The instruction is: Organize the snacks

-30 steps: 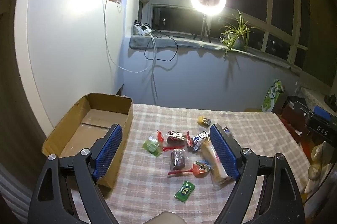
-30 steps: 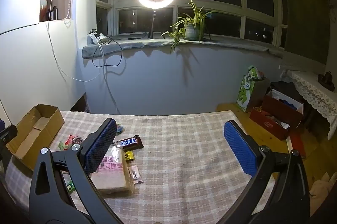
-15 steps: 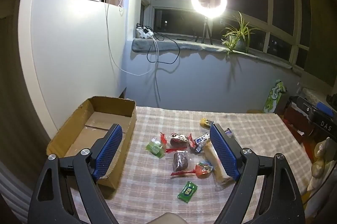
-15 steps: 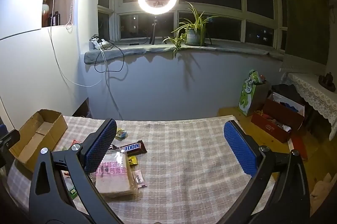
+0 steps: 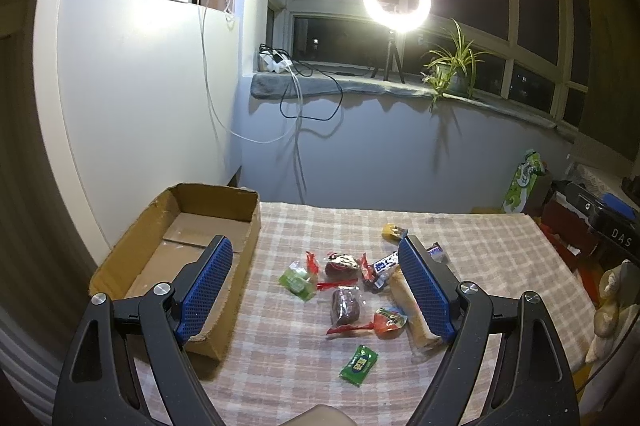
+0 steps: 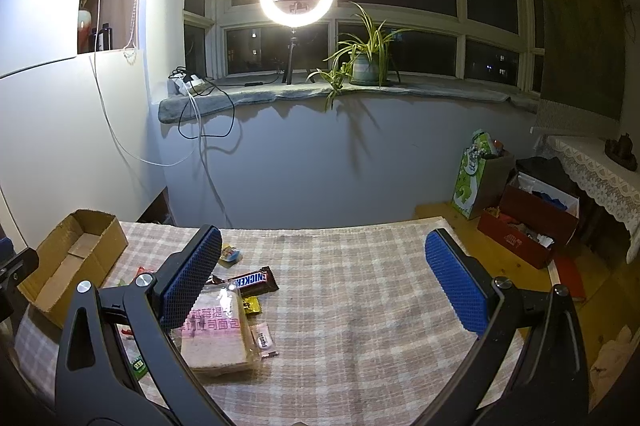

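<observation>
"Were the grippers holding anything?"

"No. The left gripper (image 5: 316, 290) and right gripper (image 6: 322, 278) both hung spread wide, empty, above the checked tablecloth (image 6: 360, 306)."

"And the snacks?"

"The snacks (image 5: 344, 286) lay scattered mid-frame in the left view; the cardboard box (image 5: 180, 226) sat at centre left, the Snickers bar (image 6: 254, 280) beside the bread packet (image 6: 218, 334)."

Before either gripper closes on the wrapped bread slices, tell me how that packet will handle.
The bread packet looks like soft sliced toast in loose clear film, so it will probably squash under a hard pinch. It is likely light for its bulk. The glossy wrapper may slip or crinkle between the pads. It lies flat on the tablecloth, so rolling seems unlikely.
</observation>
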A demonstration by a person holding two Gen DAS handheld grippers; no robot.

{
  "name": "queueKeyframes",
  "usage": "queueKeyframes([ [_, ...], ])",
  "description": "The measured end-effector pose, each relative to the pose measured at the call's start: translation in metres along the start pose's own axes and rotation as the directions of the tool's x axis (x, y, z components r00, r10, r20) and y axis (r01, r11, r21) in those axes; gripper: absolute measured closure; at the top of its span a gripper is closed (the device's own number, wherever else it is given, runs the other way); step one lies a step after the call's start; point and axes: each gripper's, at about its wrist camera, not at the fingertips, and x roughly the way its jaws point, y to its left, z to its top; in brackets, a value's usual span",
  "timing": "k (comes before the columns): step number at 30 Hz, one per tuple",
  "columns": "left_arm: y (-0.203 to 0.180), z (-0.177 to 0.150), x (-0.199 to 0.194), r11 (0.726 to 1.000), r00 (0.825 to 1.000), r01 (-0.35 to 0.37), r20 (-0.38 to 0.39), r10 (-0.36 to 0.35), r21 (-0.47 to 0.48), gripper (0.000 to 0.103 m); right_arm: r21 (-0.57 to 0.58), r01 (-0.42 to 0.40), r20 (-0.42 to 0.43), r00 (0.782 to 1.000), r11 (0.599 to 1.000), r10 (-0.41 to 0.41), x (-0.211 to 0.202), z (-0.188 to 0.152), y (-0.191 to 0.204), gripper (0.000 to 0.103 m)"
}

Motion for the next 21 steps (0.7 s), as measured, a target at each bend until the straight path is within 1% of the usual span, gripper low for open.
queueKeyframes([
  [21, 0.0059, 0.0014, 0.0023, 1.000, 1.000, -0.009, -0.006, 0.009, -0.006, 0.018, 0.008, -0.021, -0.028, 0.999, 1.000, 0.021, 0.0058, -0.0046, 0.0044, 0.000],
])
